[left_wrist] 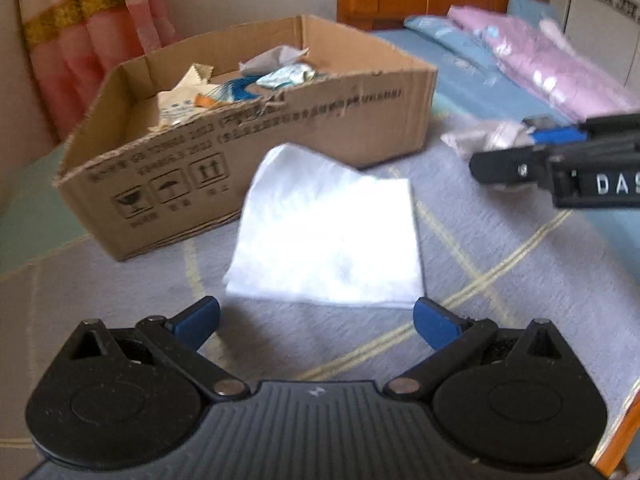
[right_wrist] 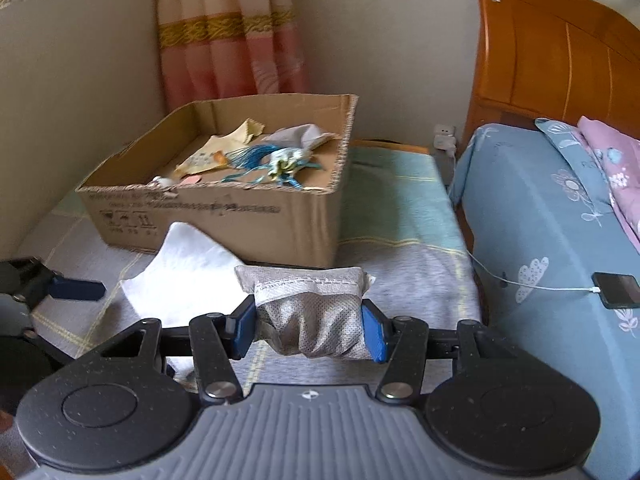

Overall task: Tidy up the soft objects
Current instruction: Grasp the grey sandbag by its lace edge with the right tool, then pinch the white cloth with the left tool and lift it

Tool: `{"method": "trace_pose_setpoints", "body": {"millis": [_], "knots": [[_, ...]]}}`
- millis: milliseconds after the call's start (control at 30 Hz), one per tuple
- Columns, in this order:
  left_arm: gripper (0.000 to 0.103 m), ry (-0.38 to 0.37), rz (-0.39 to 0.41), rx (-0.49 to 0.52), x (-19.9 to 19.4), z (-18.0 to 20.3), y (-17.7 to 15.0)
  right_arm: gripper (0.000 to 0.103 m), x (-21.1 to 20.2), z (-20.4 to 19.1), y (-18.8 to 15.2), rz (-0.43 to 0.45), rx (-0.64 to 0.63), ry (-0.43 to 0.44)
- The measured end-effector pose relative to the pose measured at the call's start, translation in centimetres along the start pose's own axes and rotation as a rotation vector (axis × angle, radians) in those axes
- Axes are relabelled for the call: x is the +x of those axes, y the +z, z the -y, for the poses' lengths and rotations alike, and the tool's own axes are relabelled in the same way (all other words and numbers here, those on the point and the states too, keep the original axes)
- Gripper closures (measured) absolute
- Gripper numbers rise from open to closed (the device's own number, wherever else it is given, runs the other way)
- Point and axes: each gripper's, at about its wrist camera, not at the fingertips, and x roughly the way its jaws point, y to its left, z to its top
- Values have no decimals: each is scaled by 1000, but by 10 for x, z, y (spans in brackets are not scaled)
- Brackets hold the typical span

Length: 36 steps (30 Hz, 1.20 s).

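Note:
A white folded cloth point(left_wrist: 328, 236) lies on the grey mat in front of an open cardboard box point(left_wrist: 320, 136). My left gripper point(left_wrist: 316, 316) is open just short of the cloth's near edge, touching nothing. My right gripper point(right_wrist: 310, 330) is shut on a grey fabric pouch point(right_wrist: 308, 308), held above the mat near the box point(right_wrist: 240, 212). The cloth also shows in the right wrist view point(right_wrist: 184, 268). The box holds several soft items: cream cloths, blue string, a grey cloth. The right gripper point(left_wrist: 520, 156) appears at the right of the left wrist view with the pouch.
A bed with a blue sheet point(right_wrist: 560, 240) and pink bedding point(right_wrist: 612, 160) stands to the right, with a wooden headboard point(right_wrist: 552, 52). A phone on a charging cable point(right_wrist: 618, 290) lies on it. A curtain point(right_wrist: 228, 36) and walls stand behind the box.

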Motion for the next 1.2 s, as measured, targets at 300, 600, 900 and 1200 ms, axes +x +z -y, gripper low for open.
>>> {"method": "trace_pose_setpoints", "body": {"millis": [300, 600, 900, 1200], "knots": [[0, -37, -19, 51, 15, 18, 22, 45, -1, 11, 4, 25, 26, 21], [0, -20, -6, 22, -8, 20, 18, 45, -3, 19, 4, 38, 37, 23], [1, -36, -29, -51, 19, 26, 42, 45, -7, 23, 5, 59, 48, 33], [0, 141, 9, -18, 30, 48, 42, 45, -12, 32, 3, 67, 56, 16]]}}
